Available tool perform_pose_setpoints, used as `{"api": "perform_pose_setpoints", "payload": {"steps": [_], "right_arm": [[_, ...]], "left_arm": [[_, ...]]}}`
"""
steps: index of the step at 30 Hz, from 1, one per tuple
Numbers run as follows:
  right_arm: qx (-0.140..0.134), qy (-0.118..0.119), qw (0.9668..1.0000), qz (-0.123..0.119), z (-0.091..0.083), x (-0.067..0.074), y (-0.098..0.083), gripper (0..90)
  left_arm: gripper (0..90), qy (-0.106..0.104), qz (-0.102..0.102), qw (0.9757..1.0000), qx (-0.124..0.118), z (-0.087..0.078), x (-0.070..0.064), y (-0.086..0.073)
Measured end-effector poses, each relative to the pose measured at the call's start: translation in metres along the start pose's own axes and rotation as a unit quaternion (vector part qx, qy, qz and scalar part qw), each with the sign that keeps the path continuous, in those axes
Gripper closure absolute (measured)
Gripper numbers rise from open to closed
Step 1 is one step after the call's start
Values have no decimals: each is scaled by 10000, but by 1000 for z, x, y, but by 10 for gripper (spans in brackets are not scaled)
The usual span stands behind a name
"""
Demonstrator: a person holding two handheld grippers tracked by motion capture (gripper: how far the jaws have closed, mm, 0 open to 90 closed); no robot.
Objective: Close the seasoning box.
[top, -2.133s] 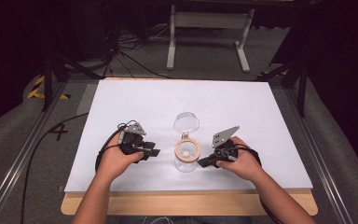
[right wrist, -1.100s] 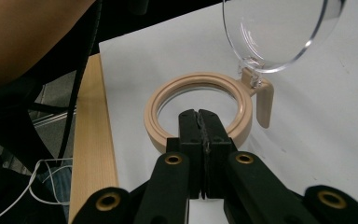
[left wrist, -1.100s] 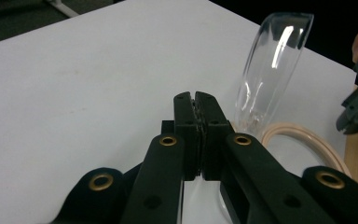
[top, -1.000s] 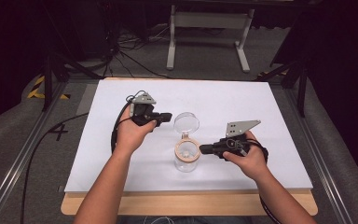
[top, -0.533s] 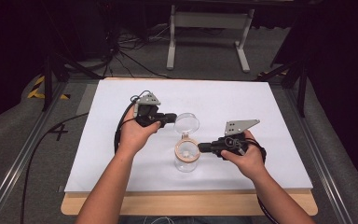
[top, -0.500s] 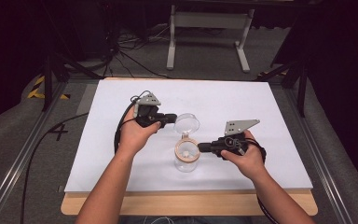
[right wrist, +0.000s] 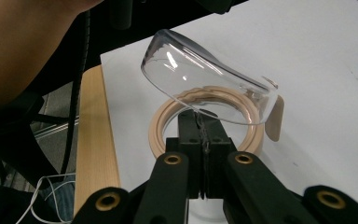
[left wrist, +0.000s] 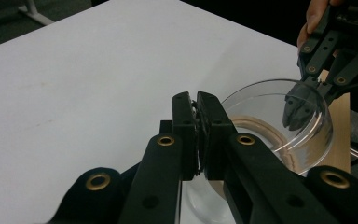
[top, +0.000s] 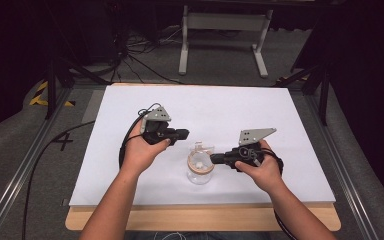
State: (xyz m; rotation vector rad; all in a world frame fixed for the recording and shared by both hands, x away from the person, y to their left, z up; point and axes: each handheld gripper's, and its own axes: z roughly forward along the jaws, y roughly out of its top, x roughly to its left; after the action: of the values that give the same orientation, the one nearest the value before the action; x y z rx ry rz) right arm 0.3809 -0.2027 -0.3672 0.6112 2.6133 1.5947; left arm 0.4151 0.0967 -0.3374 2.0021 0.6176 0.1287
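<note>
the left gripper (top: 182,134) has its jaws pressed together with nothing seen between them, beside the clear lid (right wrist: 205,77). the right gripper (top: 215,159) is clenched on the rim of the glass jar (top: 200,170), on the white table (top: 280,115).

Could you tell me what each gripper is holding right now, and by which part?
The right gripper pinches the clear glass lid by its rim. What the shut left gripper holds cannot be told.

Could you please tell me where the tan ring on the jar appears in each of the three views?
High view: the tan ring lies low of centre on the white board, between the two hand-held grippers.
Left gripper view: tan ring right of centre, seen through glass, beyond the shut jaws.
Right gripper view: tan ring at centre, just past the jaw tips.
Shared landmark: the clear lid tilted above the ring.
</note>
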Motion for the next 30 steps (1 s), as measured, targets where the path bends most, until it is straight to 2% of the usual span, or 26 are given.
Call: {"api": "perform_pose_setpoints", "payload": {"steps": [6, 7, 8, 11, 14, 15, 18, 19, 24, 30], "right_arm": [[52, 4, 10000, 4, 0, -1, -1, 899], [59, 4, 10000, 3, 0, -1, -1, 899], [70, 14, 10000, 4, 0, -1, -1, 899], [168, 48, 9998, 23, 0, 0, -1, 899], [315, 74, 9995, -48, 1, 0, -1, 900], [403, 90, 9991, -60, 1, 1, -1, 900], [440, 101, 9990, -71, 1, 1, -1, 900], [530, 100, 9985, -70, 1, 2, -1, 900], [678, 129, 9976, -90, 1, 3, -1, 900], [804, 147, 9966, -98, 2, 3, -3, 900]], "left_arm": [[863, 40, -8, 10000, 60, -4, -2, -4], [861, 51, 77, 9999, 112, -6, -1, -5], [858, 72, 36, 9999, 147, -7, -2, -6], [823, 87, 91, 9989, 459, -11, -4, -12], [796, 141, 123, 9955, 931, -15, -7, -21], [792, 125, 123, 9945, 1032, -15, -8, -24], [784, 90, 148, 9902, 1383, -19, -7, -34], [772, 98, 138, 9901, 1393, -19, -7, -36], [757, 31, -32, 9859, 1672, -26, -1, -51], [724, 46, -262, 9835, 1788, -30, 6, -62]]}}
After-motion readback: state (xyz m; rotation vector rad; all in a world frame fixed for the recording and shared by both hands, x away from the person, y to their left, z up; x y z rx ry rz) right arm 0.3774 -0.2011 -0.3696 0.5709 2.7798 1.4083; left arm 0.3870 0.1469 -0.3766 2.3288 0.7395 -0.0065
